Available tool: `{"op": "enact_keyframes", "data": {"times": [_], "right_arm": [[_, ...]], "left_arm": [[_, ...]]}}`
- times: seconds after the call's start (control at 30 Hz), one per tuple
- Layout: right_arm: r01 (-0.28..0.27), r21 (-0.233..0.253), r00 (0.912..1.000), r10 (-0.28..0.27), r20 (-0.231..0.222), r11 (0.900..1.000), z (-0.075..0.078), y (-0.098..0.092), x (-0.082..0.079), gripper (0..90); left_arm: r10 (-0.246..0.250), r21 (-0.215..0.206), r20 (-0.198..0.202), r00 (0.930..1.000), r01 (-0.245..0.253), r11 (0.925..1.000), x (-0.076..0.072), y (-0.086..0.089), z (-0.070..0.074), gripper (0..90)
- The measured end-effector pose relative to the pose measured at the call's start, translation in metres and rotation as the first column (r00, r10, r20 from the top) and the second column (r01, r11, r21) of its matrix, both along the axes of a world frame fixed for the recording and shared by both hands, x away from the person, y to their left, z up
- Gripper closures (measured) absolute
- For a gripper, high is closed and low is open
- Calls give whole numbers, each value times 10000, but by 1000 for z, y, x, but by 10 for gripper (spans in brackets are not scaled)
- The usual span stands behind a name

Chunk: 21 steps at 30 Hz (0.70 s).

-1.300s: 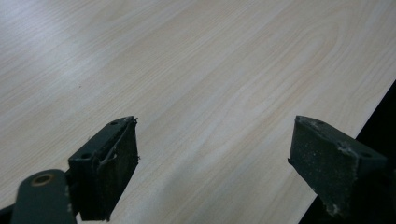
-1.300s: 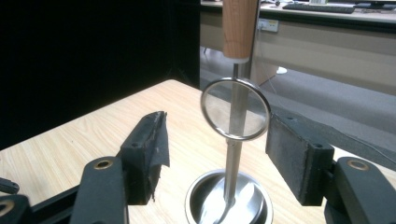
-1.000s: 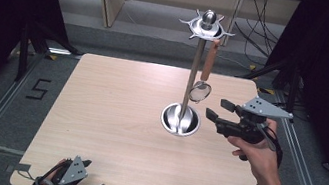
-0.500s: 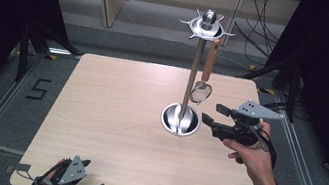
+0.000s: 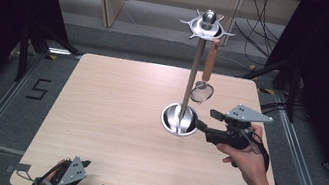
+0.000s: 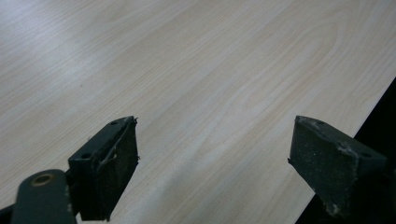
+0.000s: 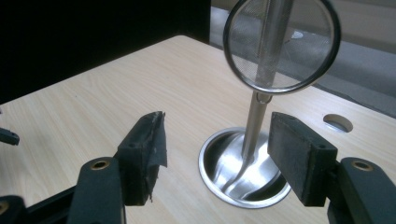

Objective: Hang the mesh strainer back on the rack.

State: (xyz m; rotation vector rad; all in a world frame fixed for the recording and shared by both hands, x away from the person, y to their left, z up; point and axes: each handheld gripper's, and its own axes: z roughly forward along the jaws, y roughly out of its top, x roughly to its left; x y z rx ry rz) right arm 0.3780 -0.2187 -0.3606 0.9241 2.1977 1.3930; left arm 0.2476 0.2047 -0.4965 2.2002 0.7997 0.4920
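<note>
A metal utensil stand (image 5: 192, 77) rises from a round dish base (image 5: 170, 120) at the table's right middle. From a hook of its top crown (image 5: 206, 26) hangs a mesh strainer (image 5: 201, 91) by its wooden handle (image 5: 210, 59). My right gripper (image 5: 204, 119) is open just right of the base, with its jaws pointing at it and nothing between them. In the right gripper view the jaws (image 7: 217, 158) frame the pole (image 7: 254, 126) and base (image 7: 247, 172), and the strainer (image 7: 280, 42) hangs above. My left gripper (image 5: 89, 181) rests open at the table's front left edge (image 6: 215, 172).
The light wooden table (image 5: 115, 104) has a small round hole (image 7: 338, 122) near the stand. A floor mark "5" (image 5: 37, 87) lies to the left. Cables (image 5: 258, 32) run behind the table at the back right, and dark curtains flank both sides.
My right gripper has slid a little left and nearer, closing on the stand's base. The left gripper and the strainer have stayed put.
</note>
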Motion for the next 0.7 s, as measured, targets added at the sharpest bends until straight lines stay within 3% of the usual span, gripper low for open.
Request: {"op": "enact_keyframes", "data": {"times": [0.1, 0.13, 0.2, 0.23, 0.4, 0.43, 0.47, 0.53, 0.57, 0.67, 0.7], "right_arm": [[0, 20, 9993, 1, -362, 10000, -5, 3, -2, 372], [34, -93, 9998, -36, -218, 10000, -6, 2, -2, 372], [35, -64, 9994, -37, -333, 10000, -10, 3, -1, 371], [-46, -204, 9987, 36, -503, 9998, -10, 2, -2, 371], [-14, -165, 9992, 8, -409, 9999, -17, 4, 0, 368], [-236, -320, 9985, 219, -508, 9992, -17, 3, 1, 367], [-12, -260, 9976, -6, -693, 9997, -18, 3, -1, 366], [-154, -326, 9988, 139, -467, 9993, -20, 2, 1, 365], [-84, -354, 9968, 56, -798, 9993, -20, 2, -2, 365], [-150, -425, 9981, 124, -610, 9990, -23, 2, 0, 362], [-102, -396, 9962, 67, -867, 9992, -24, 2, -2, 360]], "left_arm": [[-205, 170, 292, 9994, 200, 9997, 2, 1, 0, 148], [-197, 174, 322, 9993, 191, 9997, 2, 0, 0, 148], [-37, 66, 181, 9998, 35, 10000, 1, 0, 0, 148], [-192, 171, 322, 9993, 186, 9997, 2, 1, 0, 148], [-199, 183, 316, 9993, 193, 9996, 2, 1, 0, 147], [-194, 179, 313, 9993, 188, 9997, 2, 1, 0, 147], [-78, 106, 212, 9997, 76, 9999, 1, 0, 0, 148], [-90, 118, 215, 9997, 88, 9999, 1, 0, 0, 148], [-170, 159, 296, 9994, 165, 9997, 1, 1, 0, 148], [-91, 129, 221, 9997, 88, 9999, 1, 0, 0, 148], [-91, 129, 221, 9997, 88, 9999, 1, 0, 0, 148]]}}
